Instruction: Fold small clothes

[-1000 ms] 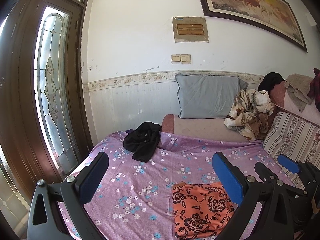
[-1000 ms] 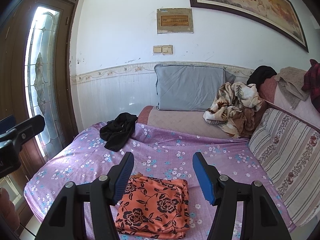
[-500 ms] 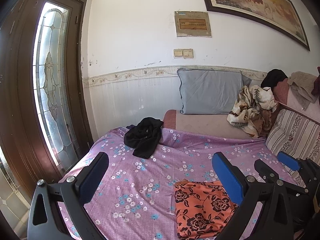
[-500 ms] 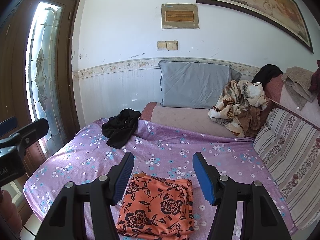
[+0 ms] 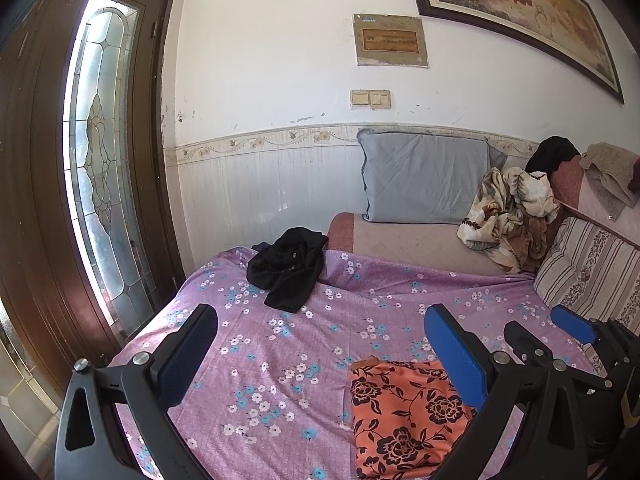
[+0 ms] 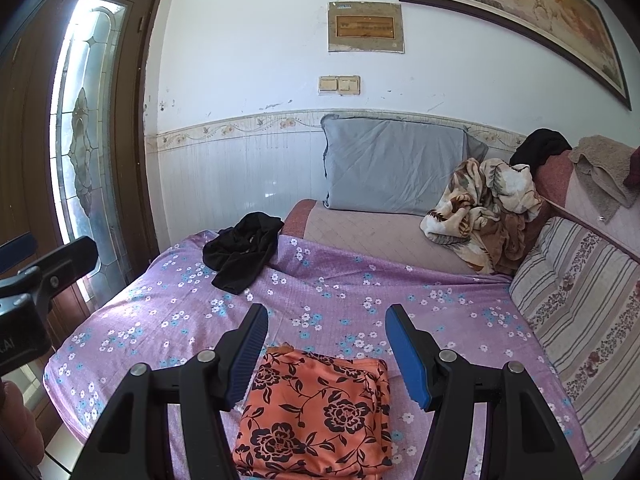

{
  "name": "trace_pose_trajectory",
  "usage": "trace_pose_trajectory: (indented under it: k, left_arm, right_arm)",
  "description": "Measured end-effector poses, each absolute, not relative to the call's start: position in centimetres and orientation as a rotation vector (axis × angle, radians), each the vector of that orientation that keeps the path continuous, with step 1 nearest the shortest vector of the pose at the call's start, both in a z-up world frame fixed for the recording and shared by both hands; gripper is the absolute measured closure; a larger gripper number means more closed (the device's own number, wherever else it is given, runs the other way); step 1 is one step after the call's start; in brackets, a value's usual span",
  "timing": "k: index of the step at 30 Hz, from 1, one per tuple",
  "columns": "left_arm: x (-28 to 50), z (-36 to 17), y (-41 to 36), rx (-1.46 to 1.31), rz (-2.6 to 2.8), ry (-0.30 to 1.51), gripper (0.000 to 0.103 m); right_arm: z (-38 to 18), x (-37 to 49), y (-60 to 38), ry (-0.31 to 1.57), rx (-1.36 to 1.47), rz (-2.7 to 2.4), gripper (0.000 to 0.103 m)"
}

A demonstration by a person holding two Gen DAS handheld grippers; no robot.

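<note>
A folded orange cloth with black flowers [image 6: 316, 408] lies on the purple flowered bedsheet [image 6: 344, 300] near the front edge; it also shows in the left wrist view [image 5: 404, 412]. A crumpled black garment [image 5: 288, 268] lies at the far left of the sheet, also in the right wrist view [image 6: 240, 256]. My left gripper [image 5: 320, 352] is open and empty, above the sheet left of the orange cloth. My right gripper [image 6: 326, 354] is open and empty, held above the orange cloth.
A grey pillow [image 6: 396, 168] leans on the back wall. A crumpled beige patterned blanket [image 6: 484, 212] lies at the back right. A striped cushion [image 6: 580, 300] lines the right side. A glass door [image 5: 100, 168] stands at the left.
Both grippers have drawn back and tilted up slightly; the bed and clothes sit a little lower in both views. The orange cloth and black garment have not moved.
</note>
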State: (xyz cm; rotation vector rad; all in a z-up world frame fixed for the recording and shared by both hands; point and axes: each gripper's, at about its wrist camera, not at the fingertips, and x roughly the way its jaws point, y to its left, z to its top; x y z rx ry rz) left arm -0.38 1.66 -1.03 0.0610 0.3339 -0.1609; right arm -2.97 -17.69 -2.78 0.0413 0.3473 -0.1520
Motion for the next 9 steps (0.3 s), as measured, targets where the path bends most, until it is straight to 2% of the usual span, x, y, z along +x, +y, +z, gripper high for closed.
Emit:
trace_pose_trajectory:
  k: [9]
  left_arm:
    - [2.9,-3.1,0.3,0.074,-0.163,0.389,0.000]
  right_arm:
    - [-5.2,0.1,-19.3,0.404,0.073,-0.157,0.038]
